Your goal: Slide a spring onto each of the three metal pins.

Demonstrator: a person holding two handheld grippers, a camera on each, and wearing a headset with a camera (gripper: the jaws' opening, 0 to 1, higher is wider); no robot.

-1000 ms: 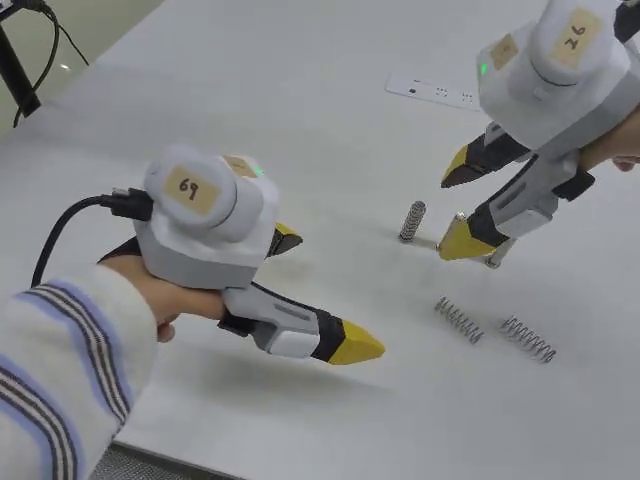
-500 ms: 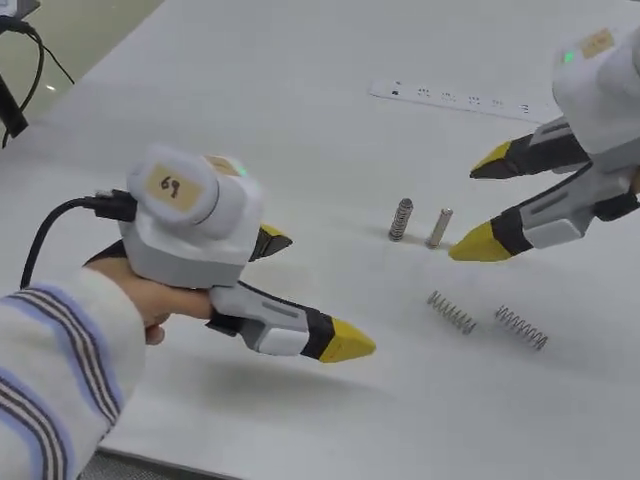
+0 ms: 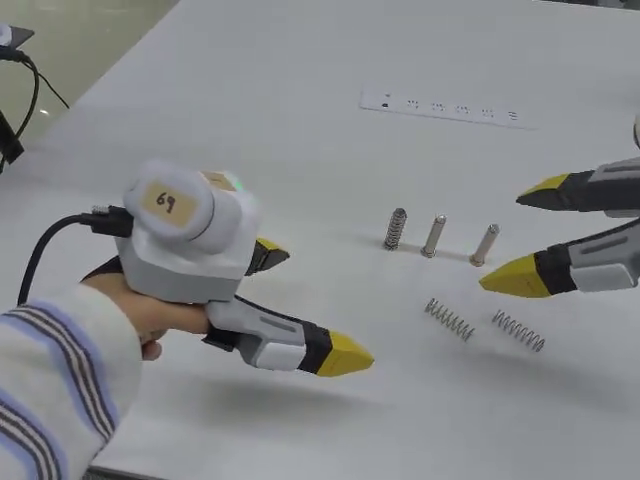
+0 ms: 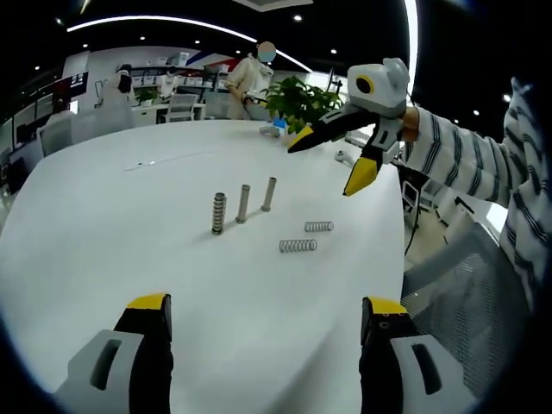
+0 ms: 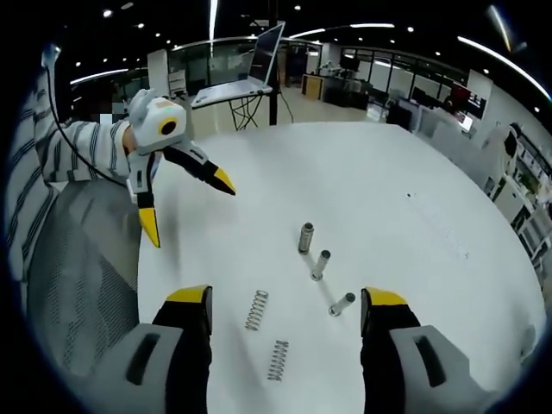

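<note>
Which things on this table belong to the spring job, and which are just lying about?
Job:
pin wearing a spring
middle bare pin
end bare pin
left loose spring
right loose spring

Lying about:
white power strip

White workbench (image 3: pixel 250 90), power strip (image 3: pixel 440 108), open-plan office, ceiling strip lights (image 4: pixel 172 21), potted plant (image 4: pixel 297 99), laptop (image 5: pixel 250 65)

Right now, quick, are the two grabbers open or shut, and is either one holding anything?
Left gripper: open, holding nothing.
Right gripper: open, holding nothing.
</note>
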